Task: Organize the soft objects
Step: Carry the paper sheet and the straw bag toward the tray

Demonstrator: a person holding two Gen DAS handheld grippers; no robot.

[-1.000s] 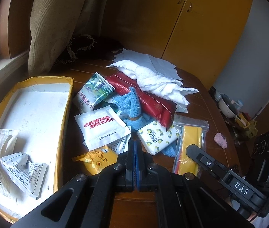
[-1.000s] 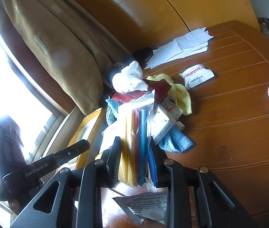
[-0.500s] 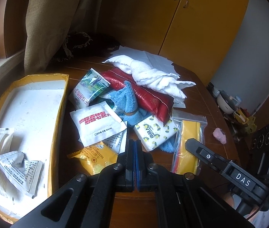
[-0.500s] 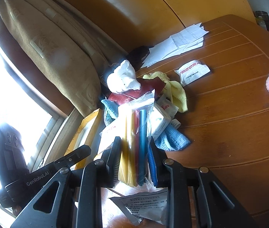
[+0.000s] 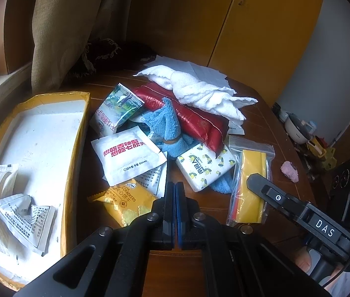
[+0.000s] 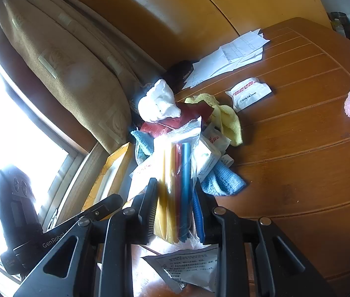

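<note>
tray (image 5: pixel 76 133) left of the pile; two sachets (image 5: pixel 14 212) in its near end | towel (image 5: pixel 199 94) on top, at the back | zip bag (image 5: pixel 249 173) at the right (cracker pack (image 5: pixel 123 203) nearest)

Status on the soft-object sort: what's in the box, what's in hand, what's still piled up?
Done: two white sachets lie in the yellow box.
In hand: the right gripper is clamped on a zip bag of coloured sticks; the left gripper is shut and empty.
Left: white towel, blue cloth, red packet, tissue pack, cracker packet on the table.
</note>
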